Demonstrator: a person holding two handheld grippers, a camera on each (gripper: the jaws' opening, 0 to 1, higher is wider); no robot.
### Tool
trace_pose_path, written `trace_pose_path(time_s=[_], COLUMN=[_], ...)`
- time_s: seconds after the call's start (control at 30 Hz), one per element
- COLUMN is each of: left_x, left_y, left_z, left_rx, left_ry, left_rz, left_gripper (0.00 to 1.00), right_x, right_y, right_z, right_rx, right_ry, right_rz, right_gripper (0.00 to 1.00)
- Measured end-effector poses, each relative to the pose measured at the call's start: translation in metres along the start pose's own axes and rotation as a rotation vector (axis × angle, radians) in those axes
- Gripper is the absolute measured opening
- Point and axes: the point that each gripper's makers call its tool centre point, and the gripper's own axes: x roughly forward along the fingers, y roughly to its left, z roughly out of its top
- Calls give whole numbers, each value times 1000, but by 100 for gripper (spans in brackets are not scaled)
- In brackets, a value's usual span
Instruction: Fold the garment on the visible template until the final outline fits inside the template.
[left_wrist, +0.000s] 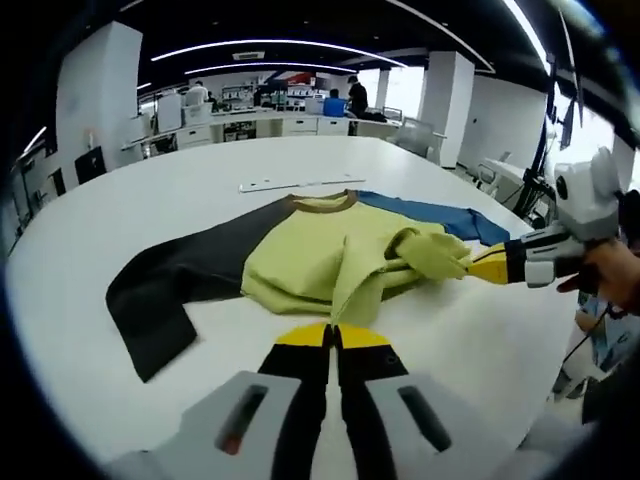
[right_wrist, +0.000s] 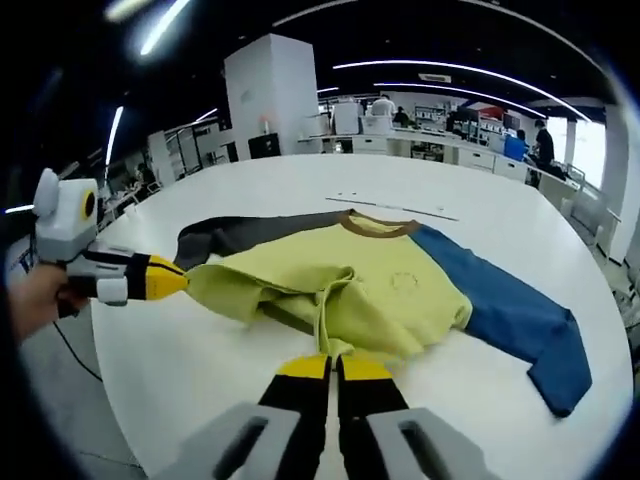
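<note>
A long-sleeved garment (left_wrist: 300, 255) lies on the white table (left_wrist: 180, 185), with a yellow-green body, brown collar, dark grey sleeve (left_wrist: 165, 290) and blue sleeve (left_wrist: 430, 212). My left gripper (left_wrist: 331, 336) is shut on a bunched fold of the yellow-green hem. From the right, my right gripper (left_wrist: 478, 266) pinches another lifted corner of that hem. In the right gripper view the garment (right_wrist: 395, 285) spreads ahead, blue sleeve (right_wrist: 515, 315) to the right and dark sleeve (right_wrist: 240, 235) far left. My right gripper (right_wrist: 333, 366) holds the hem fold, and the left gripper (right_wrist: 178, 279) grips the hem's corner.
A thin pale strip (left_wrist: 300, 183) lies on the table beyond the collar, also the strip (right_wrist: 395, 205). The table (right_wrist: 520, 205) has a rounded edge near the grippers. Desks, white pillars and people stand far behind. A hand (left_wrist: 605, 275) holds the right gripper.
</note>
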Motion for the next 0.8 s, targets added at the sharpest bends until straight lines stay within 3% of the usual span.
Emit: trace_pose_path(time_s=[0.2, 0.47, 0.8], left_x=[-21, -50, -83], left_y=[0, 10, 21], left_z=[-9, -32, -58], left_rx=[10, 37, 91], left_ry=[-7, 30, 92], left_rz=[10, 49, 89], left_gripper=[0, 0, 0], right_x=[-24, -57, -78], right_y=[0, 2, -1], right_z=[-16, -42, -75], right_rx=[4, 12, 103], right_ry=[10, 49, 96], right_rz=[22, 81, 56], right_gripper=[0, 0, 0])
